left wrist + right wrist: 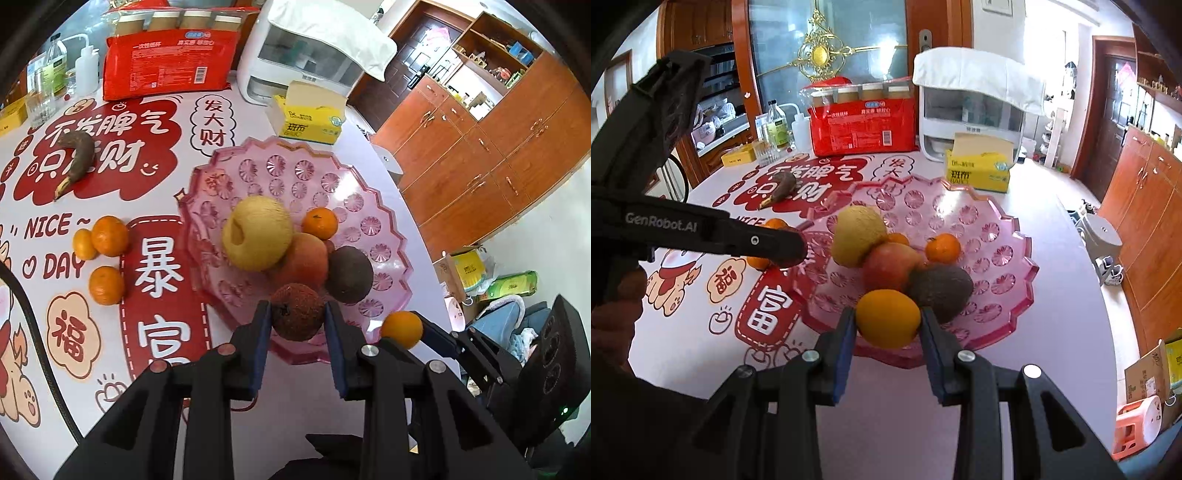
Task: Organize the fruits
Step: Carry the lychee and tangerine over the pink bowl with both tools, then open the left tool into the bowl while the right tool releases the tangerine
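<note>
A pink glass fruit plate (373,206) (1004,236) holds a yellow pear (256,232) (858,236), a red apple (304,258) (890,267), a dark avocado (349,275) (942,288) and a mandarin (319,223) (942,248). My left gripper (298,314) is shut on a brown rough fruit (297,312) over the plate's near rim. My right gripper (888,319) is shut on an orange (888,317) over the near rim; this orange also shows in the left wrist view (402,329).
Three mandarins (107,258) and a blackened banana (75,158) (781,188) lie on the table left of the plate. Behind are a yellow tissue box (308,116) (979,166), a red cup pack (166,62), a white appliance (306,55) and bottles (55,70).
</note>
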A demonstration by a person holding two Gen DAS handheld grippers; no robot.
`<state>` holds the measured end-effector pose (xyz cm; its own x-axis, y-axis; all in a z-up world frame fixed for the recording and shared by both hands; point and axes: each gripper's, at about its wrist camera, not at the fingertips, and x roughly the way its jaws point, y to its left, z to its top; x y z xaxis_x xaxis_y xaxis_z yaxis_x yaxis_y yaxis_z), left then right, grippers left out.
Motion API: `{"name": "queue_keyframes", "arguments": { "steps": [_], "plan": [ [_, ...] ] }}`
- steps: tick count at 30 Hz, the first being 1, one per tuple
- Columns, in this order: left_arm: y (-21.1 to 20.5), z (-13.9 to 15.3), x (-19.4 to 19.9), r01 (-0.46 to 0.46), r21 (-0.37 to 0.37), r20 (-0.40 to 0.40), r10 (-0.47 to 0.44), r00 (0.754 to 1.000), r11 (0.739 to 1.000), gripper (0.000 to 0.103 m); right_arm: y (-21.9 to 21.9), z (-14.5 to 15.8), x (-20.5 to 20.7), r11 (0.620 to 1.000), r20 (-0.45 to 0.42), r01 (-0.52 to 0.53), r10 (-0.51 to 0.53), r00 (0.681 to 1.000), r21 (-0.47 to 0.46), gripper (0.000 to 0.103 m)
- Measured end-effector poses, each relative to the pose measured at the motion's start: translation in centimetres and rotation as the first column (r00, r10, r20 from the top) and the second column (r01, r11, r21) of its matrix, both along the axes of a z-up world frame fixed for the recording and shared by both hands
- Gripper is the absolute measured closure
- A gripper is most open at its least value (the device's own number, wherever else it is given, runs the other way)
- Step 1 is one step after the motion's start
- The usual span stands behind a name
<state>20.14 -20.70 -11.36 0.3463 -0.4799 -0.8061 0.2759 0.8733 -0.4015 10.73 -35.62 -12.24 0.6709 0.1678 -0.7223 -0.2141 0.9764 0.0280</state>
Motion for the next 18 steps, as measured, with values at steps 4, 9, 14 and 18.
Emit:
{"name": "queue_keyframes", "arguments": {
  "steps": [4,9,14,18],
  "plan": [
    [-1.2,-0.1,-0.1,0.001,0.03,0.004,-0.001,1.0,1.0,0.076,-0.5,-0.5,0.8,1.0,-0.014,-0.02,0.02,1.0,0.016,0.068],
    [-1.4,0.0,-0.3,-0.006,0.057,0.008,0.005,1.0,0.998,0.061,-0.4,-0.8,1.2,0.999,-0.033,-0.038,0.039,0.999,0.037,0.068],
    [-0.6,0.4,-0.6,-0.04,0.069,0.023,0.038,0.999,0.997,0.045,-0.2,-1.1,1.3,0.998,-0.051,-0.041,0.043,0.998,0.049,0.068],
    [0.0,0.3,-0.9,-0.061,0.085,0.017,0.06,0.998,0.995,0.036,-0.1,-1.1,1.3,0.999,-0.055,-0.027,0.029,0.998,0.044,0.064]
  ]
}}
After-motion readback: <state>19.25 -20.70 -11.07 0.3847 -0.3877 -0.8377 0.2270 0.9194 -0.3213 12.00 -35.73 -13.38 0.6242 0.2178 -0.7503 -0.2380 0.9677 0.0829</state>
